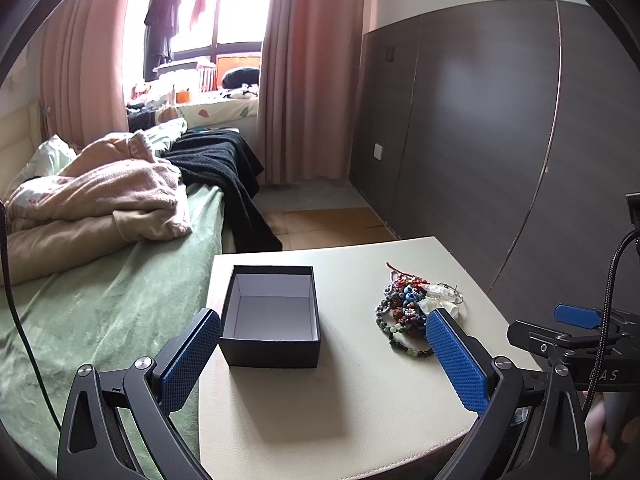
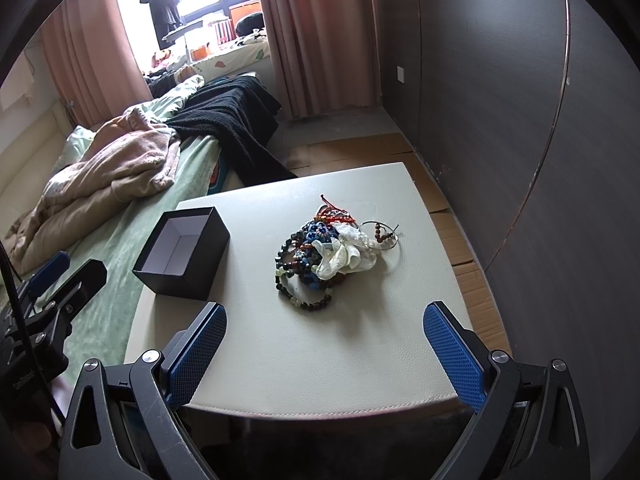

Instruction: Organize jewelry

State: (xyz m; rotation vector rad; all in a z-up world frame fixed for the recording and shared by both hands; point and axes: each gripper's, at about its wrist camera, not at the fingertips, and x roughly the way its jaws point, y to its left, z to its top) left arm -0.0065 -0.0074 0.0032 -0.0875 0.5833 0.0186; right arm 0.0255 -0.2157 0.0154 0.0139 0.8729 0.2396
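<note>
- Left gripper [image 1: 323, 354] sits low at the bottom of its frame, jaws spread wide and holding nothing, fingers level over the table's [image 1: 360, 420] near edge.
- Right gripper [image 2: 325, 346] is posed alike in its view, released and empty.
- Box [image 1: 272, 314], open and black, lies at centre frame between the left fingers.
- Jewelry [image 2: 320, 256] is heaped mid-table, right of the box, apart from it.
- Bed [image 1: 100, 300] fills the left.

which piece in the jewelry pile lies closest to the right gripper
The dark beaded bracelet with pale green beads, looping out of the pile's near edge toward the right gripper; the white piece and red cord lie farther back.
</note>
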